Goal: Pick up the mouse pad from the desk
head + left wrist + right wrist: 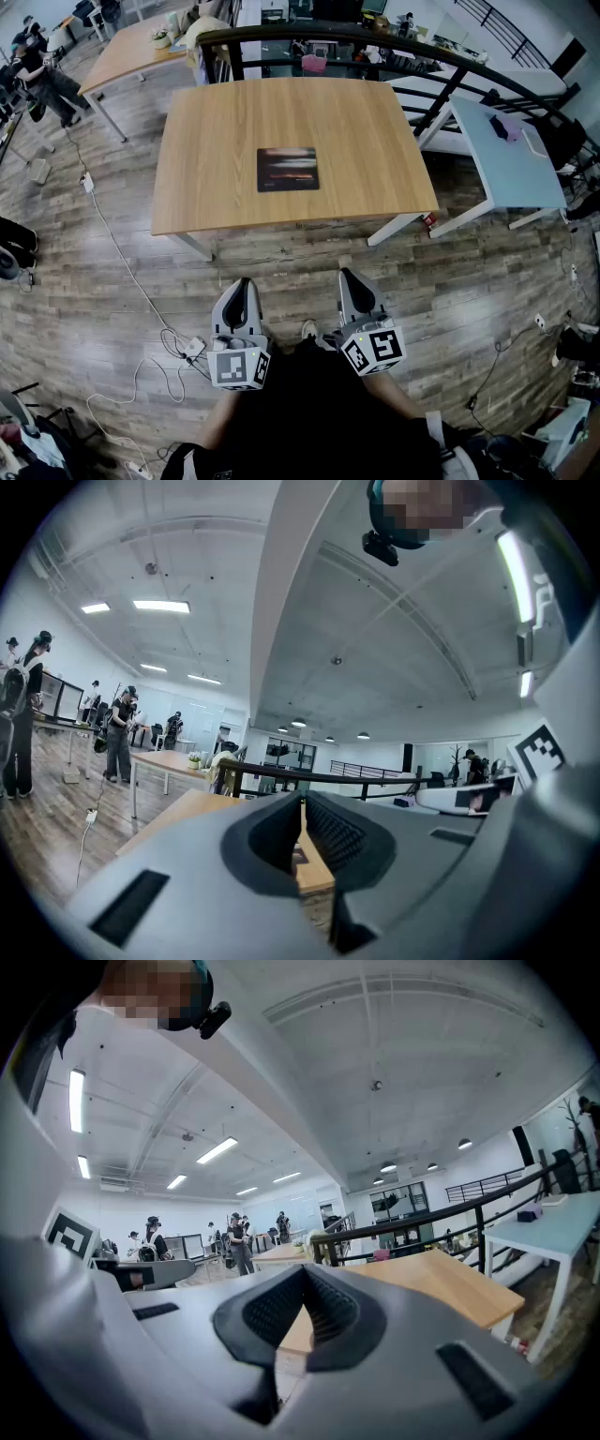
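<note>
Flat, the dark mouse pad [288,170] (squarish, streaked) lies on the desk [375,141].

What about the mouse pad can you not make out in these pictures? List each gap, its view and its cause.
1. Print on the mouse pad: head view, blurred and too small.
2. Its thickness: head view, seen from above, too small.
3. Most of it: left gripper view, the left gripper covers all but a sliver.
4. All of it: right gripper view, the right gripper blocks much of the desk.
</note>
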